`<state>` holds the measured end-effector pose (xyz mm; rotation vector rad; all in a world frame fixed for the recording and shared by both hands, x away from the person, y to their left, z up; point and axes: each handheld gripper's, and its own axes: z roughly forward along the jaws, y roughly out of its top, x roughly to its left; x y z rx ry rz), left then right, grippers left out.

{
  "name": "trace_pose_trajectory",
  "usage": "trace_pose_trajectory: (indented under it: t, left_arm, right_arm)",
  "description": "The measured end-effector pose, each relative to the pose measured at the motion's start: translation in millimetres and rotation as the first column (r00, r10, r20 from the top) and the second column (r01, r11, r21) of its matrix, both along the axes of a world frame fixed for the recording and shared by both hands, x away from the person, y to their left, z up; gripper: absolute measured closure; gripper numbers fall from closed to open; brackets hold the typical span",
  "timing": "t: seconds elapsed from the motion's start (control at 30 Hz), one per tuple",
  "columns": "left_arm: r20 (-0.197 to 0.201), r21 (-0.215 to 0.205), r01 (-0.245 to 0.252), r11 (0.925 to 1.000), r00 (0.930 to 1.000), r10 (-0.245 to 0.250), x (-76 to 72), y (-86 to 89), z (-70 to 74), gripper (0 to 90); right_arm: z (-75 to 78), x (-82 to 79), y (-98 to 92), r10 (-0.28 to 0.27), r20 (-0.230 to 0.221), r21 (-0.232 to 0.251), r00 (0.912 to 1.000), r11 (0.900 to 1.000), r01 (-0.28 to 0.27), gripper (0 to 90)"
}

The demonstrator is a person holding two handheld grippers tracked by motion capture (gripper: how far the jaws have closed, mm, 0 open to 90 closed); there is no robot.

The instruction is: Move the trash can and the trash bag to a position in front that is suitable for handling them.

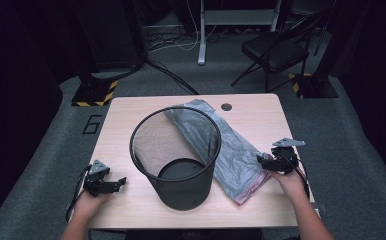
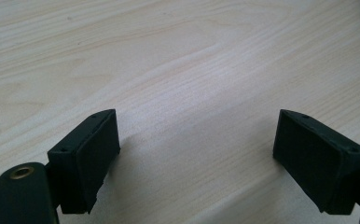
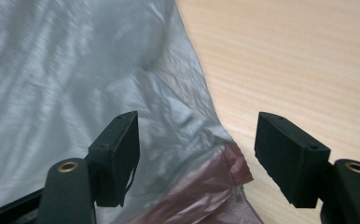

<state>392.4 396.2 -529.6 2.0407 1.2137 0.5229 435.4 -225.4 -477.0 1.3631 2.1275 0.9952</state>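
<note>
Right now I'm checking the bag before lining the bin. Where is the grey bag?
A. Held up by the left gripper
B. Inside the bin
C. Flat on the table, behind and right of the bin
C: the bag lies on the table, running from behind the bin out to its right.

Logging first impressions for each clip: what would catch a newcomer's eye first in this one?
The black mesh wastebasket stands upright in the middle of the table and dominates the high view. Behind and to its right lies a flat grey plastic bag with a reddish end toward the near edge. The right gripper hovers open over that reddish end, and the left gripper waits open over bare wood.
</note>
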Motion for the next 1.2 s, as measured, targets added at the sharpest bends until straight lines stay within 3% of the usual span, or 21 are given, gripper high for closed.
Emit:
trace_pose_trajectory:
  t: [0.07,0.1,0.13,0.27,0.33,0.37,0.43,0.47,0.5,0.53,0.6,0.67,0.77,0.87,0.93,1.03,1.07,1.1,1.17,1.2]
  left_arm:
    - [0.001,-0.004,-0.001,1.0000,1.0000,0.001,-1.6,0.7,-0.2,14.2]
    - [0.002,-0.007,-0.001,1.0000,1.0000,0.001,-2.6,1.2,-0.4,14.2]
    - [0.002,-0.007,-0.001,1.0000,1.0000,0.001,-2.6,1.2,-0.4,14.2]
    - [0.003,-0.006,-0.001,1.0000,1.0000,0.001,-4.3,2.2,-0.4,14.2]
    - [0.002,-0.006,-0.001,1.0000,1.0000,0.001,-4.5,2.3,-0.4,14.2]
    - [0.002,-0.006,-0.001,1.0000,1.0000,0.001,-4.5,2.3,-0.4,14.1]
    - [0.002,-0.006,-0.001,1.0000,1.0000,0.001,-4.4,2.3,-0.4,14.2]
    - [0.002,-0.006,-0.001,1.0000,1.0000,0.001,-4.4,2.3,-0.4,14.1]
    - [0.002,-0.006,-0.001,1.0000,1.0000,0.001,-4.4,2.3,-0.4,14.2]
    - [0.002,-0.006,-0.001,1.0000,1.0000,0.001,-4.4,2.3,-0.4,14.2]
    - [0.002,-0.006,0.000,1.0000,1.0000,0.001,-4.4,2.3,-0.4,14.1]
    - [0.002,-0.006,-0.001,1.0000,1.0000,0.001,-4.4,2.3,-0.4,14.1]
    - [0.002,-0.006,0.000,1.0000,1.0000,0.000,-4.4,2.3,-0.4,14.2]
    - [0.003,-0.007,0.001,1.0000,1.0000,-0.001,-4.1,2.3,-0.4,14.1]
    - [0.000,-0.006,0.001,1.0000,1.0000,-0.001,-4.0,2.4,-0.3,14.1]
    - [0.002,-0.006,0.003,1.0000,1.0000,-0.003,-3.8,2.5,-0.4,14.1]
    - [0.001,-0.006,0.002,1.0000,1.0000,-0.002,-3.9,2.4,-0.3,14.1]
    - [0.000,-0.006,0.002,1.0000,1.0000,-0.002,-3.9,2.4,-0.3,14.1]
    - [0.000,-0.006,0.002,1.0000,1.0000,-0.002,-4.0,2.5,-0.3,14.1]
    - [0.002,-0.005,0.002,1.0000,1.0000,-0.002,-3.8,2.5,-0.3,14.1]
  right_arm:
    - [-8.9,5.4,-1.8,-0.001,-0.036,-0.019,0.9993,1.000,0.000,31.1]
    - [-15.6,7.6,-2.6,-0.005,-0.069,-0.033,0.9976,0.999,0.003,37.1]
    - [-15.6,7.6,-2.6,-0.005,-0.069,-0.033,0.9976,0.999,0.003,37.1]
    - [-22.0,-3.3,-3.7,0.010,-0.091,-0.059,0.9958,0.998,-0.015,61.2]
    - [-22.2,-13.3,-3.8,0.039,-0.091,-0.054,0.9950,0.998,-0.044,64.1]
    - [-22.2,-13.3,-3.8,0.039,-0.091,-0.054,0.9950,0.998,-0.044,64.1]
    - [-22.9,-36.0,-2.3,0.079,-0.105,-0.055,0.9914,0.995,-0.085,65.8]
    - [-22.9,-36.0,-2.3,0.079,-0.105,-0.055,0.9914,0.995,-0.085,65.8]
    - [-23.5,-52.8,-1.5,0.103,-0.116,-0.050,0.9879,0.993,-0.109,65.8]
    - [-23.5,-52.8,-1.5,0.103,-0.116,-0.050,0.9879,0.993,-0.109,65.8]
    - [-22.4,-68.7,-1.6,0.122,-0.121,-0.047,0.9852,0.991,-0.128,65.1]
    - [-17.9,-84.5,0.1,0.145,-0.123,-0.052,0.9817,0.987,-0.152,58.8]
    - [-8.1,-93.3,3.7,0.135,-0.078,-0.073,0.9878,0.987,-0.141,44.7]
    - [6.8,-87.6,8.3,0.130,-0.010,-0.058,0.9915,0.990,-0.130,28.3]
    - [13.7,-75.1,12.7,0.133,0.020,-0.041,0.9909,0.990,-0.132,22.3]
    - [16.5,-46.1,24.3,0.115,0.012,-0.035,0.9933,0.993,-0.114,13.9]
    - [16.2,-38.9,27.3,0.112,0.008,-0.036,0.9937,0.993,-0.112,14.1]
    - [14.8,-20.8,35.6,0.111,-0.007,-0.011,0.9938,0.994,-0.111,13.2]
    - [14.2,-12.6,39.7,0.110,-0.013,-0.001,0.9939,0.994,-0.110,13.0]
    - [13.5,3.1,48.2,0.088,-0.021,0.006,0.9959,0.996,-0.088,13.1]
